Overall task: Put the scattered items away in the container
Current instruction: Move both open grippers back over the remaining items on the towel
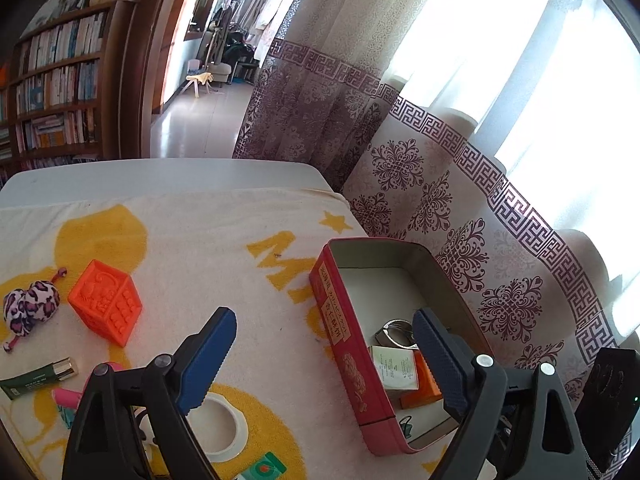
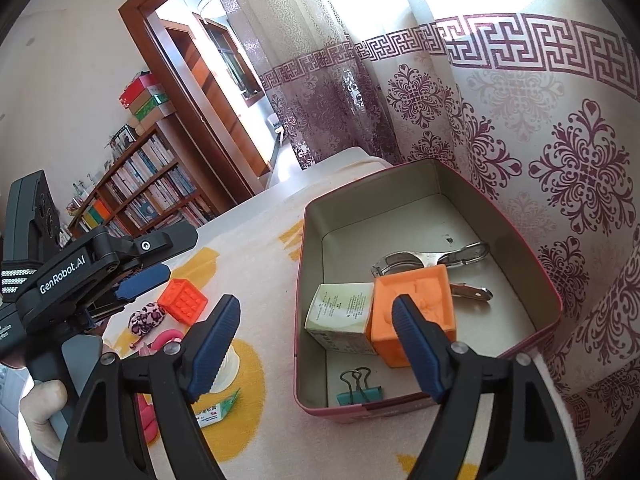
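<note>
Both claws, left (image 1: 324,356) and right (image 2: 316,344), gape empty by the tin (image 2: 554,300); next, fetch the cube (image 1: 106,302).

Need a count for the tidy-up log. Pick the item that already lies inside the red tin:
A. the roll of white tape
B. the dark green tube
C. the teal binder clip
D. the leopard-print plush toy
C: in the right wrist view the teal binder clip lies on the floor of the red tin, near its front wall, beside the orange block; the other three are out on the towel.
</note>
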`<action>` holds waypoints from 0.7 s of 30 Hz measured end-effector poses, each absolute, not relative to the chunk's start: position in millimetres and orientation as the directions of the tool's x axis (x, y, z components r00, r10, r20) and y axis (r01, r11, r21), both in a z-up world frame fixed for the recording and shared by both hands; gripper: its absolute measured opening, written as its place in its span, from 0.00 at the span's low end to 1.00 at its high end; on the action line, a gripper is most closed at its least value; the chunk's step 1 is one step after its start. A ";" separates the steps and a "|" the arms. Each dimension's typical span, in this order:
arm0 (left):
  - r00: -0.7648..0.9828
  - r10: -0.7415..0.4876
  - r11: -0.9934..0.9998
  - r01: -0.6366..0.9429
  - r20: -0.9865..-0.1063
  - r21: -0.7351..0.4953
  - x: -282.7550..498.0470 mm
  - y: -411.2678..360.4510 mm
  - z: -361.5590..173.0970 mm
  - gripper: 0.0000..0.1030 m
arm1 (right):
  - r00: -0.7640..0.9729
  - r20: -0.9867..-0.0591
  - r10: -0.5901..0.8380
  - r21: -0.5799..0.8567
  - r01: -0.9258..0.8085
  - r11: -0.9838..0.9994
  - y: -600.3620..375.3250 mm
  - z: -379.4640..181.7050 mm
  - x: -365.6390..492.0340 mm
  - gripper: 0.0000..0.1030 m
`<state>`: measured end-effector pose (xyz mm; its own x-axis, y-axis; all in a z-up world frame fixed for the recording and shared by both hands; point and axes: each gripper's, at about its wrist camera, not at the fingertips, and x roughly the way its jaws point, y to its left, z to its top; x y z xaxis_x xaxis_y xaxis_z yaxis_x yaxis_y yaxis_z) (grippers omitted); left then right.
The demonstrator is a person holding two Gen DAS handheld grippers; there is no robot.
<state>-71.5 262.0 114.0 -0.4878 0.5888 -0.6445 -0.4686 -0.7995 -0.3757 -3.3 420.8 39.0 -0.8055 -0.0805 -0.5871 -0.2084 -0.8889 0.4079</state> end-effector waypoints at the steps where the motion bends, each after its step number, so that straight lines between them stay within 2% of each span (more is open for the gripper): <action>1: -0.500 0.584 -0.805 -0.459 -0.639 -0.377 -71.4 255.5 114.2 0.89 | -0.803 -0.589 -0.087 0.409 -0.204 -0.889 417.9 38.5 -4.4 0.79; 3: -0.525 0.572 -0.816 -0.441 -0.630 -0.374 -71.4 242.0 114.8 0.89 | -0.800 -0.592 -0.096 0.407 -0.194 -0.893 411.2 38.0 -6.1 0.79; 6: -0.568 0.544 -0.838 -0.407 -0.618 -0.364 -71.8 219.1 115.7 0.99 | -0.798 -0.592 -0.109 0.400 -0.174 -0.900 399.6 39.2 -8.2 0.79; 21: -0.630 0.435 -0.892 -0.200 -0.643 -0.406 -77.7 95.6 98.1 0.99 | -0.771 -0.608 -0.190 0.371 -0.065 -0.926 335.8 39.8 -17.1 0.79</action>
<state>-77.7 95.6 98.1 -0.6302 0.4347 -0.6434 -0.2001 -0.8915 -0.4064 -17.1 335.8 39.8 -0.7708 -0.1897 -0.6081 -0.0649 -0.9263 0.3712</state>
